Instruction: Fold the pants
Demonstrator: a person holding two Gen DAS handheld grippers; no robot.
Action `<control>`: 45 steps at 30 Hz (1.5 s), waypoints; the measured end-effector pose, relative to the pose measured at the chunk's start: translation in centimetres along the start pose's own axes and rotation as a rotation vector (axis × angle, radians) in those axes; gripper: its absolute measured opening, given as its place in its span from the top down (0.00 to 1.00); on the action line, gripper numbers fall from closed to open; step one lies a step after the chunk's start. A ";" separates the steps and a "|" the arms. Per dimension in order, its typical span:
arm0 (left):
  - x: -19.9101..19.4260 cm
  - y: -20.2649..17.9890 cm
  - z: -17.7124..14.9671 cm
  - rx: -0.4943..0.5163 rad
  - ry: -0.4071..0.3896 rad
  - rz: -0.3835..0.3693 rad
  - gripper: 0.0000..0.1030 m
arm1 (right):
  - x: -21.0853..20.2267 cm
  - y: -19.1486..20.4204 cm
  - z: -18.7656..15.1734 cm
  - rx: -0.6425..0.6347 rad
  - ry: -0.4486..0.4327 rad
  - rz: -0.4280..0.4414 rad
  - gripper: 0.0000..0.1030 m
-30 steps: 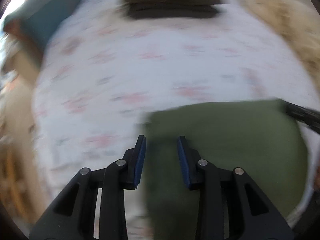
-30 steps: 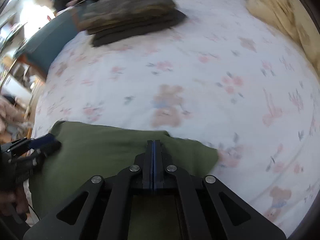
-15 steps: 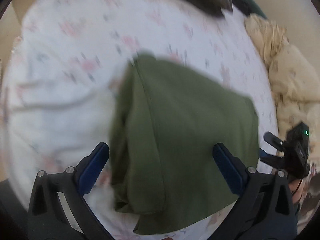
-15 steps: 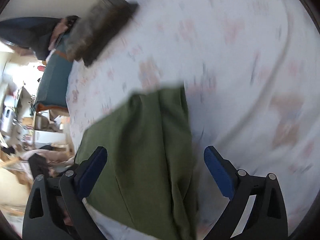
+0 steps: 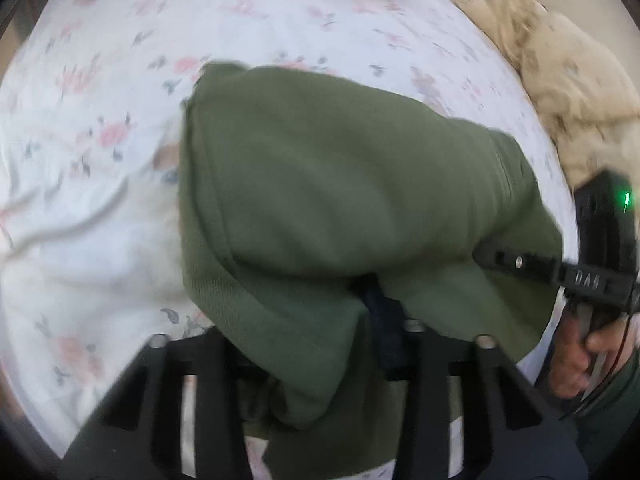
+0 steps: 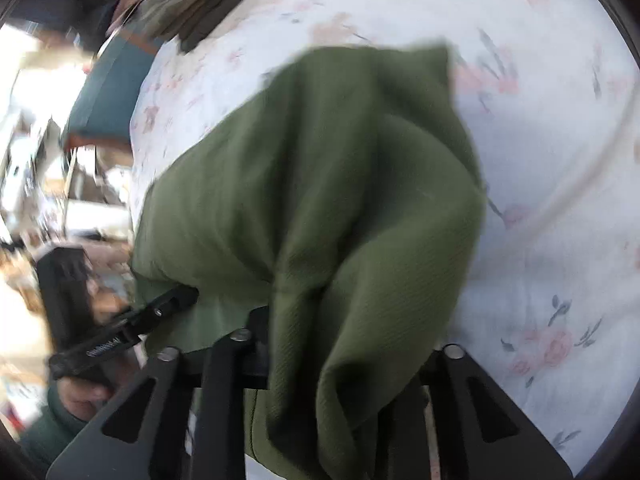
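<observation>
Both tongs closing on the pants near the bed's edge.
Left tongs (image 5: pixel 352 320) and right tongs (image 6: pixel 340 344) bunch the green pants (image 5: pixel 340 184) on the bed (image 5: pixel 100 220); an uneven pinch could drag layers apart.

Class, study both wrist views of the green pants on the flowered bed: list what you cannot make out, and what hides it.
- Left wrist view: the left gripper fingers, buried under the green pants; the jaws are closing on cloth.
- Right wrist view: the right gripper fingers, covered by bunched pants; closing likewise.
- Both views: the pants' near edge, cut off below.
- Right wrist view: the dark pile, blurred.
</observation>
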State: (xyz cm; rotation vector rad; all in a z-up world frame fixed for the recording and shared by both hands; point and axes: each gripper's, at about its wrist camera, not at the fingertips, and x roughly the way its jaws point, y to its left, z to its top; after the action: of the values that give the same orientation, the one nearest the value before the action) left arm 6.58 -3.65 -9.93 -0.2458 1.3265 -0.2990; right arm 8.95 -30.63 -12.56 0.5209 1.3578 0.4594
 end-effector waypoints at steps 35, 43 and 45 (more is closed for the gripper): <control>-6.3 10.5 44.7 0.003 -0.417 0.099 0.15 | 0.7 11.4 48.0 -0.341 -0.277 -0.228 0.24; -12.6 4.0 41.4 0.170 -0.751 0.188 0.62 | -5.7 16.4 44.3 -0.454 -0.577 -0.210 0.83; -11.0 2.4 42.6 0.186 -0.725 0.240 0.90 | -3.3 18.0 44.7 -0.479 -0.574 -0.252 0.87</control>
State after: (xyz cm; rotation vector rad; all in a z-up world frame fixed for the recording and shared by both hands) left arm 45.86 2.70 8.90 -0.0246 0.5967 -0.1071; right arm 52.42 -21.98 6.74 0.0658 0.7110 0.3716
